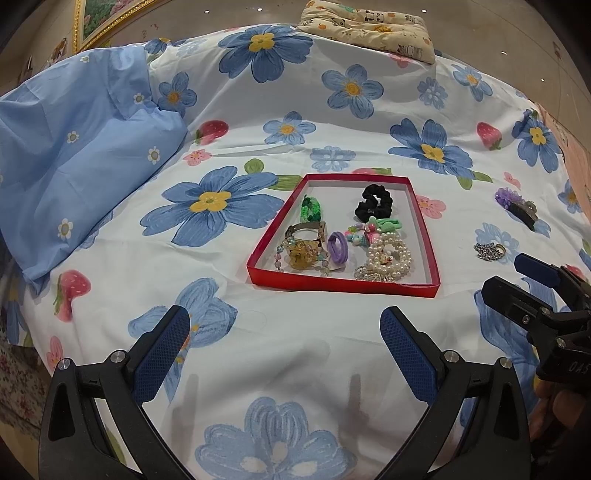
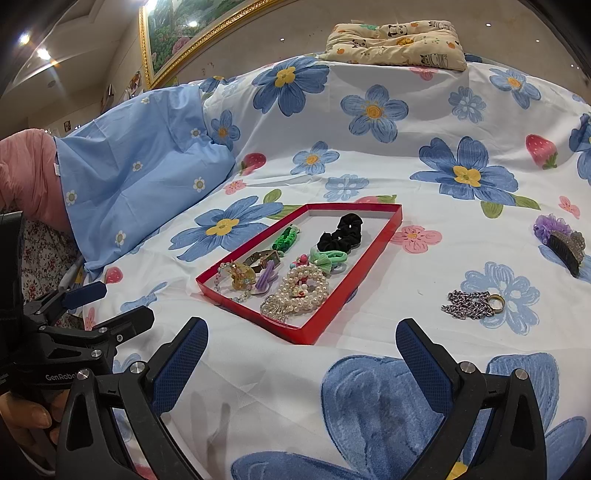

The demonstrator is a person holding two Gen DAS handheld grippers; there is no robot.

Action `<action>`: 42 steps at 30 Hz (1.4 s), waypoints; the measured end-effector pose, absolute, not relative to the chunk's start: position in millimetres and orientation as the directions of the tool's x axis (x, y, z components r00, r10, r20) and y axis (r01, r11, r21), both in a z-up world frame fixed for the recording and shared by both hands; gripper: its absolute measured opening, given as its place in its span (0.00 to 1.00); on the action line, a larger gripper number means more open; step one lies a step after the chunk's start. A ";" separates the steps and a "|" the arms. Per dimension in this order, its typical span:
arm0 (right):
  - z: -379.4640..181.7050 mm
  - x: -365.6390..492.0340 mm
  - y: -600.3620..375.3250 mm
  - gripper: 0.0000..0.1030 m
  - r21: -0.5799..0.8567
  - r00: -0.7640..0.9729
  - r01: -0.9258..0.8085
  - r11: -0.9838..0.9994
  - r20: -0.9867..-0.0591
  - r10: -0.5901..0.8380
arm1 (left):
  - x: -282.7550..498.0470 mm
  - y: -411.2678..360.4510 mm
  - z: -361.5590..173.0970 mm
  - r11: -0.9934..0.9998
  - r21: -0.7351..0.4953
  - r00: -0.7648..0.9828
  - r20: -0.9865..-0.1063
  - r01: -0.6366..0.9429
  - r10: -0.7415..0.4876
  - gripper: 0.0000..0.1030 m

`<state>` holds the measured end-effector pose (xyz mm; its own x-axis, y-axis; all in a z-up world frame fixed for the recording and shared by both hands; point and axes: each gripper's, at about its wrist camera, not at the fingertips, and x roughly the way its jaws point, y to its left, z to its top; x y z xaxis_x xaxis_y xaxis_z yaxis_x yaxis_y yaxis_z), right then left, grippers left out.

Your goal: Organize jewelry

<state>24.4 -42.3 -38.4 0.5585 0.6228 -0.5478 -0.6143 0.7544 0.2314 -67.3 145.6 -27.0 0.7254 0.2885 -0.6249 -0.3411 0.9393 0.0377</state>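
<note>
A shallow red tray [image 1: 334, 283] [image 2: 354, 273] lies on the flowered bedsheet. It holds a black scrunchie [image 1: 373, 202] [image 2: 341, 232], a green braided band [image 1: 309, 208], a pearl bracelet [image 1: 388, 254] [image 2: 303, 288], a purple ring [image 1: 338, 246] and other pieces. Outside the tray, to its right, lie a silver chain with a ring [image 1: 490, 251] [image 2: 472, 304] and a purple-flowered hair clip [image 1: 517, 205] [image 2: 561, 240]. My left gripper [image 1: 284, 332] is open and empty in front of the tray. My right gripper [image 2: 301, 350] is open and empty, near the tray's front right corner.
A light blue pillow [image 1: 81, 155] [image 2: 140, 173] lies at the left. A small panda-print pillow [image 1: 365, 27] [image 2: 395, 44] sits at the far edge of the bed. A gold-framed picture [image 2: 177, 33] hangs behind. Bare sheet lies in front of the tray.
</note>
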 end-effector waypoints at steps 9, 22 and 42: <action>-38.5 24.4 -42.4 1.00 0.232 0.557 -0.616 0.753 -0.548 0.624 | -66.3 144.5 -27.9 0.941 0.036 0.726 -0.626 -0.337 0.285 1.00; -38.4 24.1 -42.1 1.00 0.231 0.556 -0.616 0.753 -0.551 0.623 | -64.3 142.9 -30.1 0.943 0.033 0.725 -0.631 -0.331 0.276 1.00; -38.6 26.6 -43.5 1.00 0.235 0.554 -0.613 0.754 -0.552 0.623 | -50.2 146.8 -34.0 0.949 0.011 0.716 -0.653 -0.316 0.247 1.00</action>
